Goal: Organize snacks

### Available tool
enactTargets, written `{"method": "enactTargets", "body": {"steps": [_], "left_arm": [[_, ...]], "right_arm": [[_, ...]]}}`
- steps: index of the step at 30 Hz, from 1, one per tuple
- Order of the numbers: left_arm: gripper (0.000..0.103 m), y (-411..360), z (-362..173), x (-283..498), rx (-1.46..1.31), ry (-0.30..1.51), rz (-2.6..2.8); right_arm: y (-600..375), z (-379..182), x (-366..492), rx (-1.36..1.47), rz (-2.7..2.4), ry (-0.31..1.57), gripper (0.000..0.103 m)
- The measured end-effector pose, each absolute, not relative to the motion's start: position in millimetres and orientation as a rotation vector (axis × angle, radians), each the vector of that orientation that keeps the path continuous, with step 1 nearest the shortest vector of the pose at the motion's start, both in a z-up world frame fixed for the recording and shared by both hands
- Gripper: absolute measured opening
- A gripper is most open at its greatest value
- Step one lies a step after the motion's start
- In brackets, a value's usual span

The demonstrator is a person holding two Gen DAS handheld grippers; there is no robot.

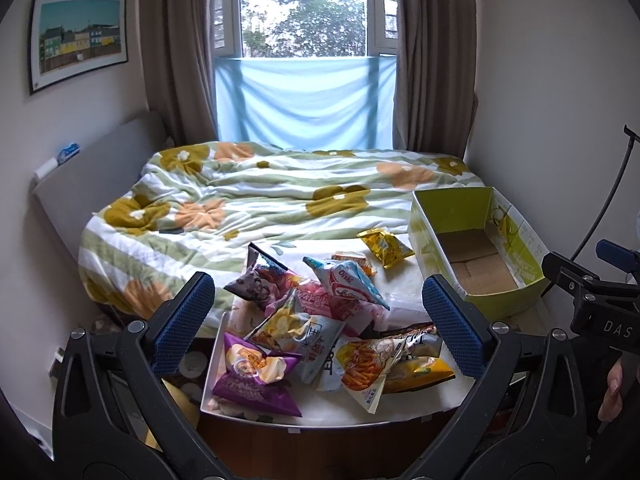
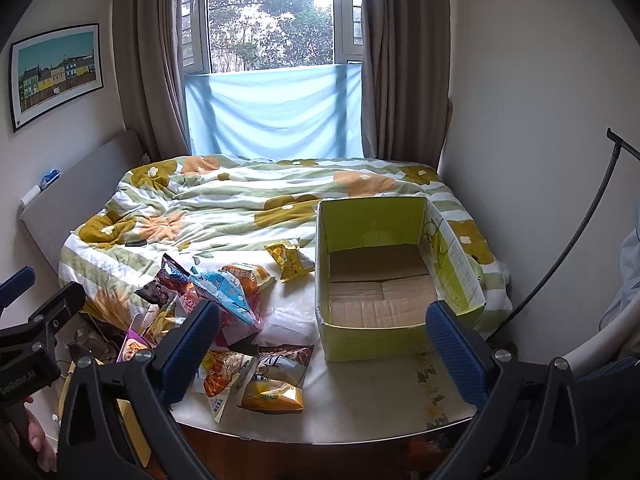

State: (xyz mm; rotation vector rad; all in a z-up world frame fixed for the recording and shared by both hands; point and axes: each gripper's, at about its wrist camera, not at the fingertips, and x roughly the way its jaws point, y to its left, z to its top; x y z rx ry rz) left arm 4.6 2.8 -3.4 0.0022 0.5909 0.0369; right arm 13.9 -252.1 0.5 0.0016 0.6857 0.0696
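Grippers are held above the near bed edge: left gripper [image 1: 318, 320] and right gripper [image 2: 322, 344], both spread wide, nothing pinched. Sorting is judged not yet begun. Roughly ten snack packets [image 1: 320, 320] are counted, heaped near-left, one yellow packet [image 1: 384, 246] apart. One cardboard box [image 2: 376, 336] stands right, unfilled. A single packet must be picked and carried rightward.

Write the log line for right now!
task: organize snacks | left: open | right: open | box: empty | snacks: piled on bed
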Motion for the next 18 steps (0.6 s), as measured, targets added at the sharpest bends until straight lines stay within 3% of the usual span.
{"method": "enactTargets", "body": {"steps": [18], "left_arm": [[0.103, 2.3, -3.8, 4.8, 0.007, 0.593, 0.036]], "right_arm": [[-250.5, 0.7, 14.7, 0.010, 0.070, 0.685, 0.103]]}}
